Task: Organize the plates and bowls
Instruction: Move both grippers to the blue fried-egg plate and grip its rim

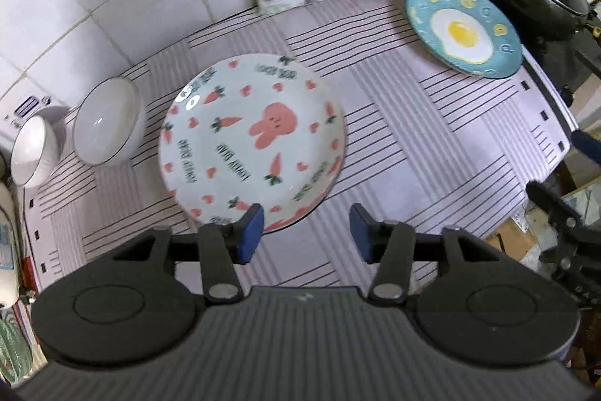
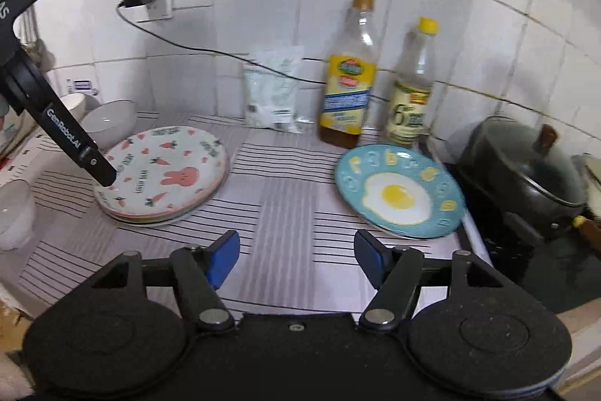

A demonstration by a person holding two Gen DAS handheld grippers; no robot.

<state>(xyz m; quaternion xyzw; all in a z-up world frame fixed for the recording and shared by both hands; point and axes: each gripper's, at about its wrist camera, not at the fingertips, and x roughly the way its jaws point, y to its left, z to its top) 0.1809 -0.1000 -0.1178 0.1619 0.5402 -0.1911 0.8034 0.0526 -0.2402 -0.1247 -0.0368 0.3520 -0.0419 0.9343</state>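
I judge the work about half done. The rabbit plate point(image 2: 165, 171) lies on top of a stack of plates point(image 2: 157, 217) at the left of the striped mat point(image 2: 285, 198); from the right wrist view I can count some rims under it, perhaps two or three, but the blur does not let me be sure. My left gripper point(image 1: 306, 232) hangs above the near edge of that stack with its jaws apart and nothing between the blue pads. My right gripper point(image 2: 296, 260) is also open and empty, over the bare middle of the mat. The egg plate point(image 2: 400, 192) is alone at the right, near the black pot point(image 2: 522, 175), well apart from the stack, so I think it must join the stack next. Two white bowls point(image 1: 109, 123) point(image 1: 35, 149) stand side by side at the left of the stack, not nested, and a third bowl point(image 2: 15, 213) sits nearer the front edge.
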